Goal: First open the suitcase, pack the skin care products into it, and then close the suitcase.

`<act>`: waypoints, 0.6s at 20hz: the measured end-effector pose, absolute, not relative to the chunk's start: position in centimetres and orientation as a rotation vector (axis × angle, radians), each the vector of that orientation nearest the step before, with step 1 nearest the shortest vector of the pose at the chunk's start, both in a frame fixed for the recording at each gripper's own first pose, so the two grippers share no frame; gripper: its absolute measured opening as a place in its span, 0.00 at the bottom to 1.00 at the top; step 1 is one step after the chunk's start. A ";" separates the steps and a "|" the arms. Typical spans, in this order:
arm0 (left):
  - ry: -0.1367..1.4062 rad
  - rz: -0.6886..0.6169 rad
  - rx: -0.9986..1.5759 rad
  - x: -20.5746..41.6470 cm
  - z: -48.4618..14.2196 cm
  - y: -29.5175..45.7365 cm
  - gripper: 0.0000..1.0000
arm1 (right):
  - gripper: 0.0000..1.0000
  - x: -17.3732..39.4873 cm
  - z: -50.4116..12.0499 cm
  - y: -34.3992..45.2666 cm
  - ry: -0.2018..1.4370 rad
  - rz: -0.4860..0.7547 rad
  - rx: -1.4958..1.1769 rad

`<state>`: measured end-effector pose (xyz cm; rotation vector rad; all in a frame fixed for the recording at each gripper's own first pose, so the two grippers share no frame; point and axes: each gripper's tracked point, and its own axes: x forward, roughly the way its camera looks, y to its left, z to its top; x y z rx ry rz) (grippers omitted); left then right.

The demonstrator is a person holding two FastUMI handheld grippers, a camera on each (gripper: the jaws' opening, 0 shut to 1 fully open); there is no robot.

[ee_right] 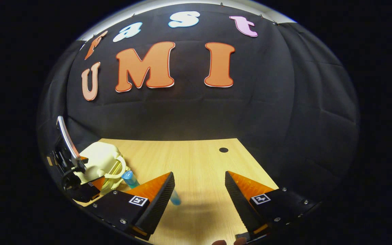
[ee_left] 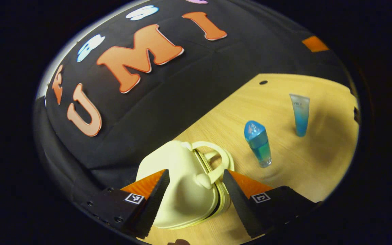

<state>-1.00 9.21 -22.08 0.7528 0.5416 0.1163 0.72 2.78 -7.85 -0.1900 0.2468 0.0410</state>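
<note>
While the small cream-coloured hard-shell suitcase lies shut near the left edge of the light wooden desk, its two shells together and its looped handle turned toward the middle of the desk, none of the packing looks done. In the left gripper view the left gripper is spread wide with the case between its orange-and-black fingers; I cannot tell whether either finger touches the shell. The blue bottle with a rounded translucent cap stands upright on the desk just beside the handle, and the pale blue squeeze tube stands on its cap farther toward the far right corner, well apart from the case. In the right gripper view the right gripper hangs spread over bare wood near the front edge, holding nothing; the left gripper sits at the suitcase by the desk's left edge. By my judgement the task is at its very first step: the case has yet to be opened, both skin care products remain outside, and closing comes last
</note>
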 end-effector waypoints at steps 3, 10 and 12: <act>0.606 0.088 0.839 -0.7 -24.2 9.2 0.98 | 0.94 1.0 -8.5 1.4 0.268 0.008 -0.192; 0.644 0.030 1.072 1.8 -26.0 8.6 0.98 | 0.95 2.1 -9.6 -1.4 0.309 -0.056 -0.153; 0.687 0.001 1.116 2.3 -26.9 8.6 0.98 | 0.94 2.3 -9.7 -2.1 0.316 -0.078 -0.143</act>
